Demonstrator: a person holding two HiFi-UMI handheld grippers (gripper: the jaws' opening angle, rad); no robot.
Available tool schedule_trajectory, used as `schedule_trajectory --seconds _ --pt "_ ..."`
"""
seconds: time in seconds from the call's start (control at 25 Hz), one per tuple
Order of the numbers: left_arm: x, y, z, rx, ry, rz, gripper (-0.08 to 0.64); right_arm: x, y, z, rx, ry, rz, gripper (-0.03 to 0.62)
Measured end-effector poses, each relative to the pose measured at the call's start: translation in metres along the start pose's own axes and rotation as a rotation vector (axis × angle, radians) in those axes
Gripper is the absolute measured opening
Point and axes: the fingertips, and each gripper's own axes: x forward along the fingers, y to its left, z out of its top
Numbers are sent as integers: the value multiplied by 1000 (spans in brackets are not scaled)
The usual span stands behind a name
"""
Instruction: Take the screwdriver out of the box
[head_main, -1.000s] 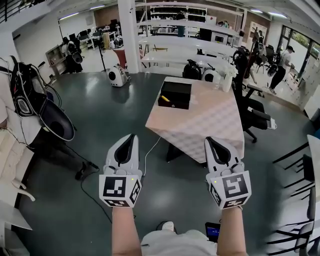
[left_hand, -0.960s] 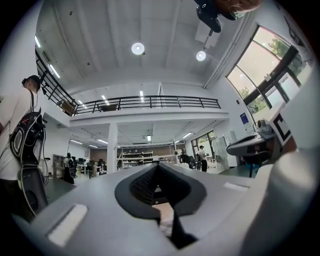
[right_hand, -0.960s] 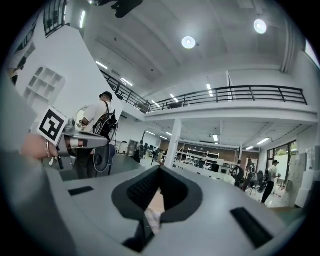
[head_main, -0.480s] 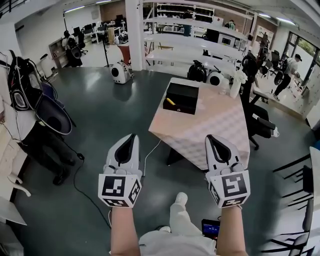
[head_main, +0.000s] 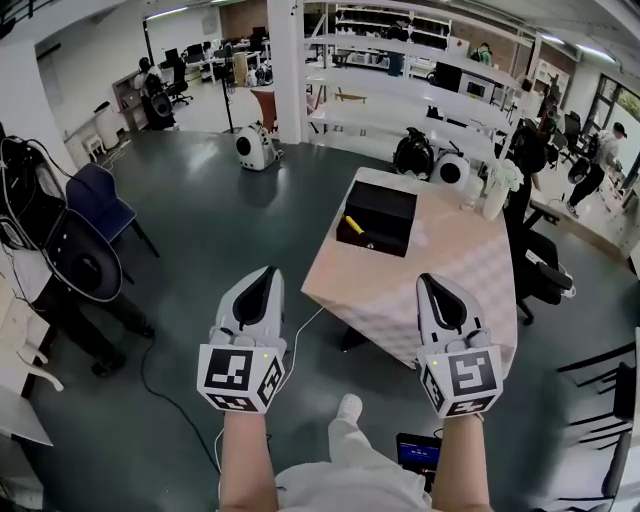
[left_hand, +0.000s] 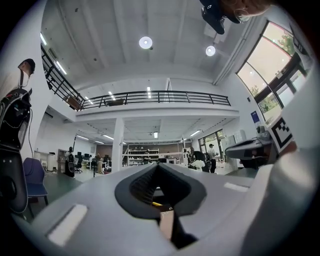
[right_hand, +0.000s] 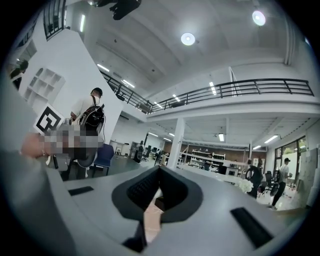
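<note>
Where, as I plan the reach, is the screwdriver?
Head view: the screwdriver lies in the black box at the far left corner of the table.

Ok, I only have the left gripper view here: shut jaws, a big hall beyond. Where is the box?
Observer: The black box sits at the far left corner of a table, well beyond the tips of the left gripper and right gripper.
Reviewer: Screwdriver inside?
Observer: A yellow handle shows at the box's left side; the shaft I cannot make out.
Reviewer: Right gripper holding anything?
Observer: No, its jaws are shut on nothing.
</note>
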Motion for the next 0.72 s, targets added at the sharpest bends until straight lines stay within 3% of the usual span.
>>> schedule_trajectory --seconds 0.72 --pt "233 76 -35 19 12 90 8 234 -113 -44 29 -29 83 5"
